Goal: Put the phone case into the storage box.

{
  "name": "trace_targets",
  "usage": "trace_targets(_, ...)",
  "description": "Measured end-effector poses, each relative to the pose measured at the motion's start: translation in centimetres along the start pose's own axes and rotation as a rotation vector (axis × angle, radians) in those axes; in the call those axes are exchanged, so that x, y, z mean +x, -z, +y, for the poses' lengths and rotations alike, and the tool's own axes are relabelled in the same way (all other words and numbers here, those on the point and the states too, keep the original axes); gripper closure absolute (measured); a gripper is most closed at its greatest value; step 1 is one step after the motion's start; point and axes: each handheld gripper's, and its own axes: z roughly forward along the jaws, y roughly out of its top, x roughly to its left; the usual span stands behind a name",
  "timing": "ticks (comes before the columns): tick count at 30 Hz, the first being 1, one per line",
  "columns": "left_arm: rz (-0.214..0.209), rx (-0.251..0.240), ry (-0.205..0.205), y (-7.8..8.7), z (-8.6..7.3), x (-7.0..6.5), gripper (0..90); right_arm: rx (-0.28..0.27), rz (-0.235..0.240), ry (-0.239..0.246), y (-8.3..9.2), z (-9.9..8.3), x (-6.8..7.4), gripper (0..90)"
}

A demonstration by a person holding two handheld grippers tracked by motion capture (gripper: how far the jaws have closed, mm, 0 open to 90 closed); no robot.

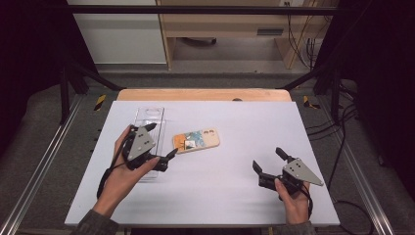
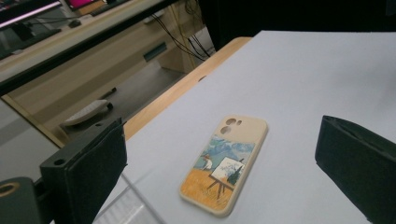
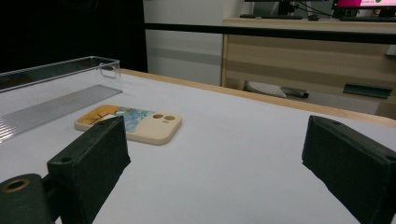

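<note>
From the high view I see my left gripper [image 1: 161, 140] spread wide over a clear plastic tray [image 1: 149, 113], painted phone case [image 1: 196, 141] just beside it mid-table [image 1: 244, 196], right gripper [image 1: 266, 159] released with open white surface around, left gripper view, matte cream case flat between my parted jaws, right gripper view, ridged tray floor left of case, wooden edge beyond.

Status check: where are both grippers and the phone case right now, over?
Left gripper open, over the clear tray, jaws toward the phone case. Right gripper open, empty, off to the right. Case flat on table, untouched; nothing between.
</note>
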Motion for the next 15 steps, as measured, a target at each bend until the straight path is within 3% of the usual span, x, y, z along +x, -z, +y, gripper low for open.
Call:
trace_targets(1,-0.018,0.022,-0.01,-1.6,0.6,-0.2,1.9,-0.002,0.005,-0.014,0.1,-0.1,0.0,6.9)
trace_targets(3,-0.021,0.037,-0.02,-2.4,0.8,-0.3,2.0,-0.005,0.009,-0.027,0.1,-0.3,-0.1,6.7)
trace_targets(5,-0.032,0.072,-0.049,-4.8,1.6,-0.7,2.1,-0.006,0.01,-0.034,0.3,-0.3,-0.1,6.4)
trace_targets(6,-0.032,0.072,-0.049,-4.8,1.6,-0.7,2.2,-0.006,0.01,-0.034,0.3,-0.3,-0.1,6.4)
trace_targets(9,-0.046,0.107,-0.044,-7.7,1.9,-1.0,2.5,-0.019,0.012,-0.058,0.5,-0.4,-0.4,6.0)
trace_targets(10,-0.046,0.107,-0.044,-7.7,1.9,-1.0,2.6,-0.019,0.012,-0.058,0.5,-0.4,-0.4,6.0)
trace_targets(15,-0.063,0.181,-0.045,-11.7,1.9,-0.8,2.8,-0.028,0.018,-0.086,0.4,-0.6,-0.9,5.4)
